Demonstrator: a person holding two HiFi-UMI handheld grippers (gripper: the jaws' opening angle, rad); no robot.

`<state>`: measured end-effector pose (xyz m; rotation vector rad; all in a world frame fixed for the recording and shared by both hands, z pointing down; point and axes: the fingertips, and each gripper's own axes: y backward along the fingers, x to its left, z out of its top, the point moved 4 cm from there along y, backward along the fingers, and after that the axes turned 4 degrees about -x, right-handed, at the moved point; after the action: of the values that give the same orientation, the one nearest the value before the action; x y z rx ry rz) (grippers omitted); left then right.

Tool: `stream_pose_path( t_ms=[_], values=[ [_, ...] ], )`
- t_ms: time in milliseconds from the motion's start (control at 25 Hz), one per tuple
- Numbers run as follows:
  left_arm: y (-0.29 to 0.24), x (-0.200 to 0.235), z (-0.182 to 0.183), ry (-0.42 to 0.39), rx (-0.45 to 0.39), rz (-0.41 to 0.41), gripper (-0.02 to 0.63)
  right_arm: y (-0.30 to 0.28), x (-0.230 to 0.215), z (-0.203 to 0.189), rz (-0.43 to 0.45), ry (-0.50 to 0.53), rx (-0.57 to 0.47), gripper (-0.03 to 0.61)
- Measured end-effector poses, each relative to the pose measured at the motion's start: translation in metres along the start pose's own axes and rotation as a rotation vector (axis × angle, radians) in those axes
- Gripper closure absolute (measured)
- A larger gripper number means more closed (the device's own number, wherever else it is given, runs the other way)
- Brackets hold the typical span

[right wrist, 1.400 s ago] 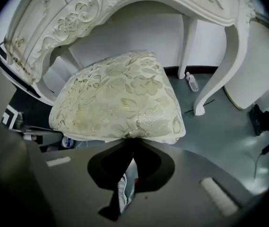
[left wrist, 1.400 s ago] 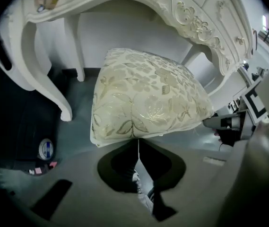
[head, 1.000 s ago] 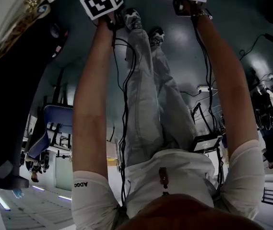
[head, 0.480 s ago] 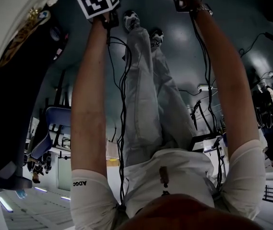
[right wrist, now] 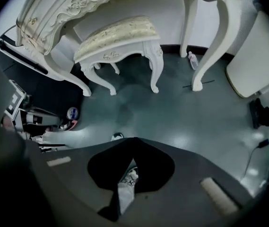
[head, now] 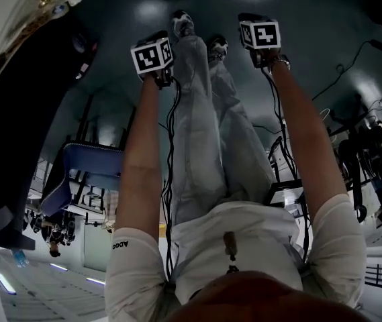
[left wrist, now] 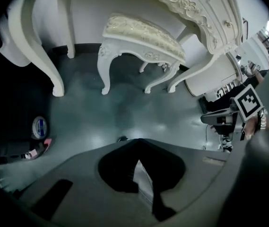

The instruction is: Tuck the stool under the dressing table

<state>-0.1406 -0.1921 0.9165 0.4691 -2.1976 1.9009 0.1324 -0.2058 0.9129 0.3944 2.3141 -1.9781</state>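
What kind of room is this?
Probably a studio or workshop, not a real bedroom: a fancy white dressing table and stool stand on a shiny grey floor, with cables lying about.

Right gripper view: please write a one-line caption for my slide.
Shut, empty right gripper above the grey floor, facing the white stool that stands beneath the dressing table.

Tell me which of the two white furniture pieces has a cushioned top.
The stool: low, four short curved legs, patterned cushion on top. The dressing table above it is taller, with carved drawer fronts.
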Motion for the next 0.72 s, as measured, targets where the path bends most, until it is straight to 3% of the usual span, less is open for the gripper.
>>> stream_pose_path(
  t_ms=[200, 360, 520, 720],
  values=[
    [0.022, -0.016, -0.02, -0.068, -0.009, 0.03, 0.607, 0.028, -0.004, -0.041, 0.005, -0.059, -0.024, 0.572],
    [0.058, -0.053, -0.002, -0.04, -0.106, 0.024, 0.607, 0.075, -0.008, -0.028, 0.016, -0.04, -0.101, 0.572],
    [0.103, -0.083, 0.002, -0.008, -0.148, 0.024, 0.607, 0.122, 0.0, -0.013, 0.031, -0.011, -0.168, 0.572],
    [0.185, -0.133, -0.033, 0.002, -0.211, -0.065, 0.607, 0.216, 0.008, -0.039, 0.022, 0.026, -0.213, 0.572]
  ],
)
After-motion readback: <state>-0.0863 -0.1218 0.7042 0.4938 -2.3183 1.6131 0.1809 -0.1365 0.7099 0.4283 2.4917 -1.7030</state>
